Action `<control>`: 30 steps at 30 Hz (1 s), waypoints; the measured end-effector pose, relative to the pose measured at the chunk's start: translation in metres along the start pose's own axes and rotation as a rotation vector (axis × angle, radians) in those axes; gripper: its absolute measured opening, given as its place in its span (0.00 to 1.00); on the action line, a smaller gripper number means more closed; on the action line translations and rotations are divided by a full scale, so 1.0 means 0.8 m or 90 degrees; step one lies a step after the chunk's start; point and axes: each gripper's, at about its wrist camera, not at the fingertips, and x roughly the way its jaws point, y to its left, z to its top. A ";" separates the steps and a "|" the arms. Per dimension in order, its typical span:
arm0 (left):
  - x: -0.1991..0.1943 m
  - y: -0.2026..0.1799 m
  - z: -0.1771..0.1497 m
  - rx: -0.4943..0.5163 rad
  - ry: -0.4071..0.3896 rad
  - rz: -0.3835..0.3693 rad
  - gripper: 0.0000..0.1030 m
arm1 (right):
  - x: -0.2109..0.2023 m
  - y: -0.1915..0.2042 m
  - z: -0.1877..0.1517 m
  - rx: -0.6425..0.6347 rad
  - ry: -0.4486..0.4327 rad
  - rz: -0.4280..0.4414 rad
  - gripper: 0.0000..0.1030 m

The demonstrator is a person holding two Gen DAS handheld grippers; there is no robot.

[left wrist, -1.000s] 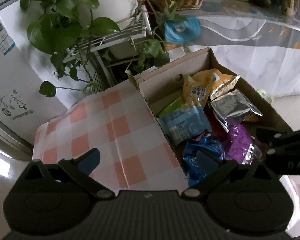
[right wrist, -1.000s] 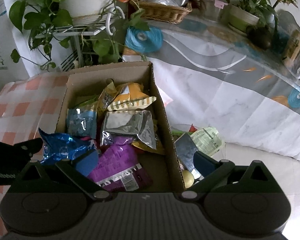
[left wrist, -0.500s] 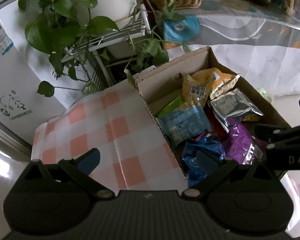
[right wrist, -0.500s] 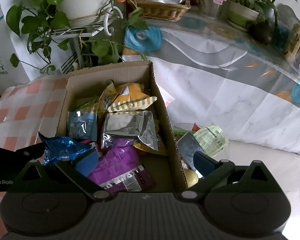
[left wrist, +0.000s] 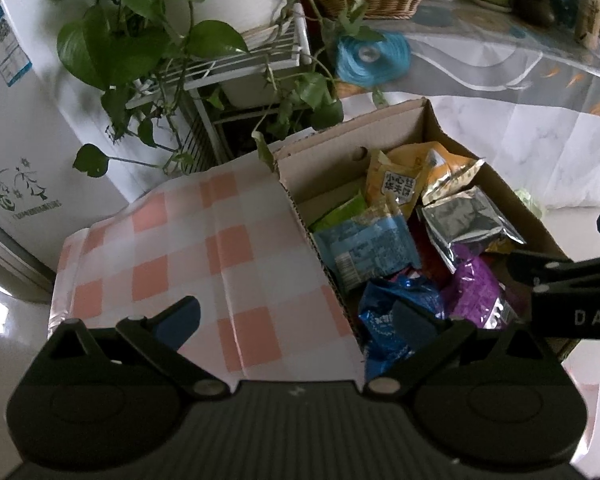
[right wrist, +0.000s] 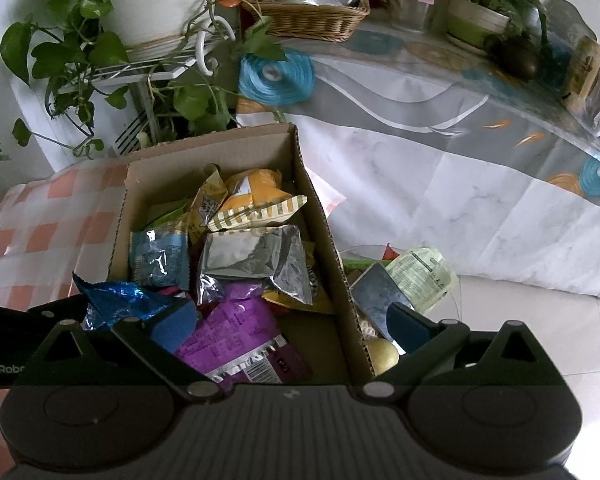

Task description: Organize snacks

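Observation:
An open cardboard box holds several snack packets. Among them are a shiny blue one, a purple one, a silver one, a light blue one and yellow ones. My left gripper is open and straddles the box's left wall, holding nothing. My right gripper is open and straddles the right wall, its left finger over the blue and purple packets. Its fingers show at the right edge of the left wrist view.
A pink-and-white checked cloth lies left of the box. A clear container with more items sits to its right. Behind stand a plant rack with leafy pots, a blue spool and a draped table carrying a wicker basket.
Almost nothing differs: both views shift only slightly over the box. Both grippers stay open and the packets lie as before.

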 end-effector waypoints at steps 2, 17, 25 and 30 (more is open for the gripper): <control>0.000 0.000 0.001 0.000 -0.001 0.002 0.99 | 0.000 0.000 0.000 0.002 0.000 0.002 1.00; 0.002 0.000 0.001 -0.014 0.008 0.002 0.98 | 0.001 -0.001 0.002 0.009 0.004 0.004 1.00; 0.002 0.000 -0.001 -0.013 0.012 0.003 0.98 | 0.003 0.000 0.001 0.009 0.007 0.006 1.00; 0.002 0.001 -0.002 -0.013 0.014 0.005 0.98 | 0.004 0.001 0.001 0.008 0.010 0.012 1.00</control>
